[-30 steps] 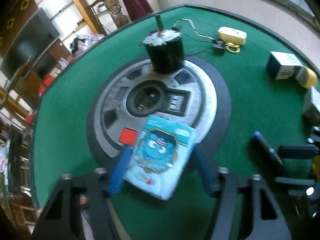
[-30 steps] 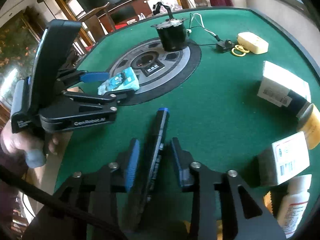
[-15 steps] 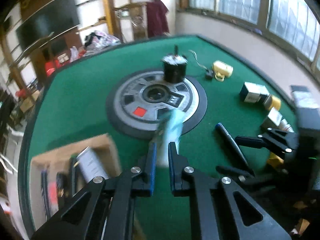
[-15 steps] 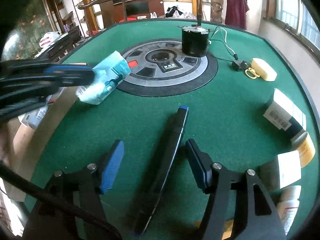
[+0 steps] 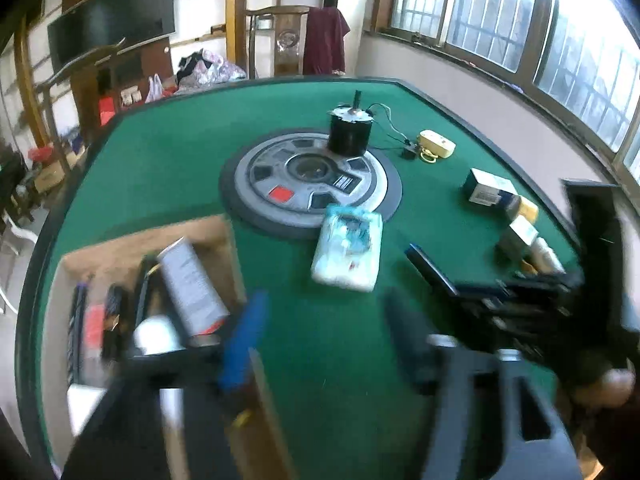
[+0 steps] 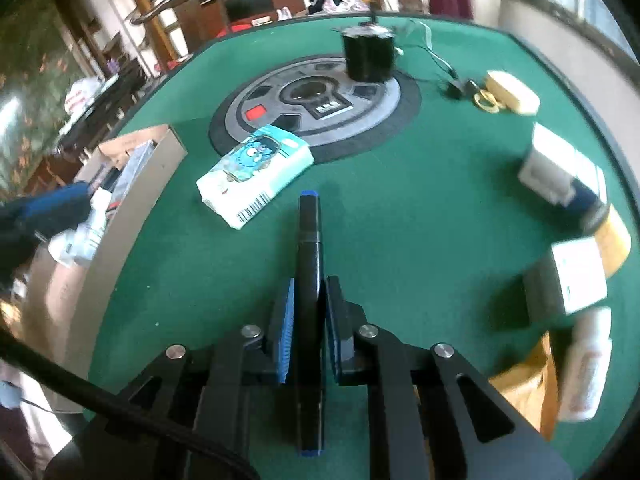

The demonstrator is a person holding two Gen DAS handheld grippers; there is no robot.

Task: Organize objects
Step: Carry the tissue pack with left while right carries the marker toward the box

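Observation:
A pale blue tissue pack [image 5: 347, 254] with a cartoon face lies flat on the green felt by the round console's rim, also in the right wrist view as tissue pack [image 6: 256, 174]. My left gripper [image 5: 325, 300] hangs above the felt just short of it. Its jaws are opening and nothing is between them. My right gripper [image 6: 309, 292] is shut on a black marker [image 6: 310, 240] with blue end caps, which points away along the fingers. The left wrist view shows that marker [image 5: 430, 268] and the right gripper [image 5: 500, 300] at the right.
An open cardboard box [image 5: 140, 236] with pens, a bottle and a carton sits at the table's near left. A round grey console [image 5: 312, 176] carries a black motor [image 5: 350, 134]. A yellow power strip [image 5: 436, 146] and small boxes [image 5: 488, 190] line the right side.
My left gripper lifted the tissue pack, then let it go; the pack now lies on the felt. My right gripper closed on the marker lying between its fingers.

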